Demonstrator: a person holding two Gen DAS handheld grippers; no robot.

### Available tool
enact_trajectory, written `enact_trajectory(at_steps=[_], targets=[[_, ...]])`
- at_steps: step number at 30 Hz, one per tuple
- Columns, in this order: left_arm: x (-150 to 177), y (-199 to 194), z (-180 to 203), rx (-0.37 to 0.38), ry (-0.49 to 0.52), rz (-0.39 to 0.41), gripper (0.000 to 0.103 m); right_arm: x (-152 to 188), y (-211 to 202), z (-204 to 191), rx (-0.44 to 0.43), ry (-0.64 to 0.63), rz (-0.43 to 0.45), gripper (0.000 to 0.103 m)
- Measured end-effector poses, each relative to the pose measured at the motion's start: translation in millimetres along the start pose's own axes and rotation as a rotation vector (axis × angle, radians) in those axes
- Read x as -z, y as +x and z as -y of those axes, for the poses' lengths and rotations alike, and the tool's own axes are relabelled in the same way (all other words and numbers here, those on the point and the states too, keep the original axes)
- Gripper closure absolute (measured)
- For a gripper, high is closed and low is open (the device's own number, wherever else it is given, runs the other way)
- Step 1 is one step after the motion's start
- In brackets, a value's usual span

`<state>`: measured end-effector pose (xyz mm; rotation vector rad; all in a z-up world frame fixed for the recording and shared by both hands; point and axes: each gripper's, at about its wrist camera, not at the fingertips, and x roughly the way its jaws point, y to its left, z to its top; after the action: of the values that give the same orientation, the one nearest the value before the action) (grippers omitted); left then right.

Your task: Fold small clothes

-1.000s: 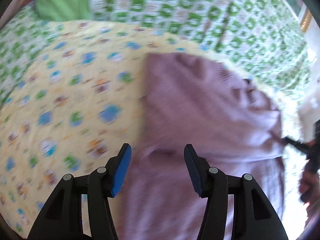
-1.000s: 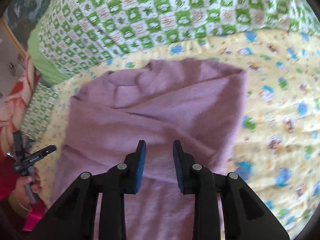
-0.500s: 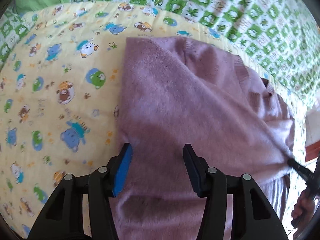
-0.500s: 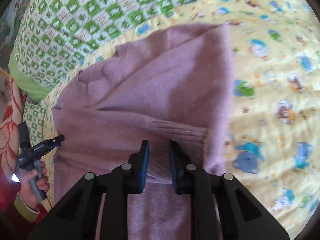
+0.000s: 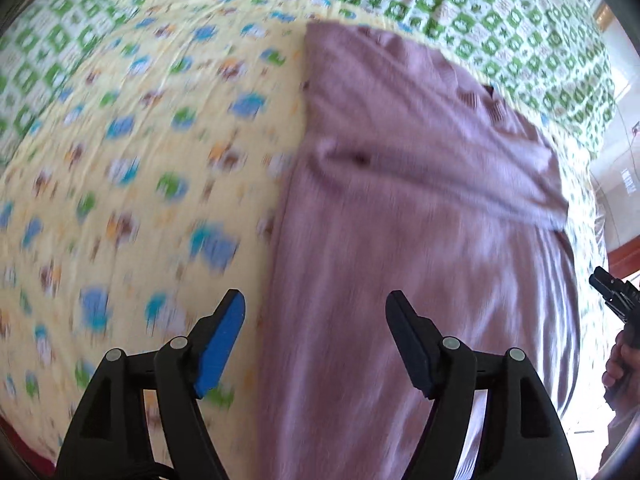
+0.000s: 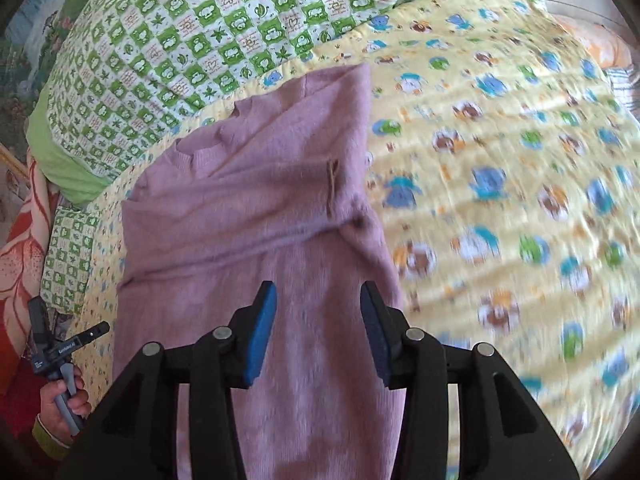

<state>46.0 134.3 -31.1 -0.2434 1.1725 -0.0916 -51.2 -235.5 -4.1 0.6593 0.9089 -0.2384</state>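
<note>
A mauve knitted sweater lies on the yellow cartoon-print blanket, its neckline at the far end and a sleeve laid across the body. My left gripper hovers over the sweater's left edge. Its jaws are opening wide and nothing is pinched between them. In the right wrist view the sweater fills the middle. My right gripper hangs above the sweater's lower body, jaws opening, and the pads are off the knit. Each view catches the other gripper at its edge: the right gripper and the left gripper, each in a hand.
A green-and-white checked quilt covers the far side of the bed, with a plain green pillow at its left end. A red floral cloth lies off the bed's left side. Bare yellow blanket stretches to the right of the sweater.
Both grippers have drawn back along the sweater toward its lower part. The right jaws, nearly closed by the ribbed cuff before, now stand apart. The left jaws have widened too.
</note>
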Motion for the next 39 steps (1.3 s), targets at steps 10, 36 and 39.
enact_trajectory(at_steps=[10, 36, 39], targets=[[87.4, -21.9, -25.4, 0.03, 0.028, -0.076, 0.027, 89.1, -38.3, 10.9, 0.018, 0.028, -0.035, 0.052], [181.1, -20.6, -13.2, 0.246, 0.062, -0.166, 0.048, 212.3, -52.1, 24.1, -0.161, 0.038, -0.102, 0.051], [180.2, -19.0, -22.9, 0.279, 0.023, -0.17, 0.082, 217.1, -51.2, 24.2, -0.195, 0.056, -0.094, 0.052]])
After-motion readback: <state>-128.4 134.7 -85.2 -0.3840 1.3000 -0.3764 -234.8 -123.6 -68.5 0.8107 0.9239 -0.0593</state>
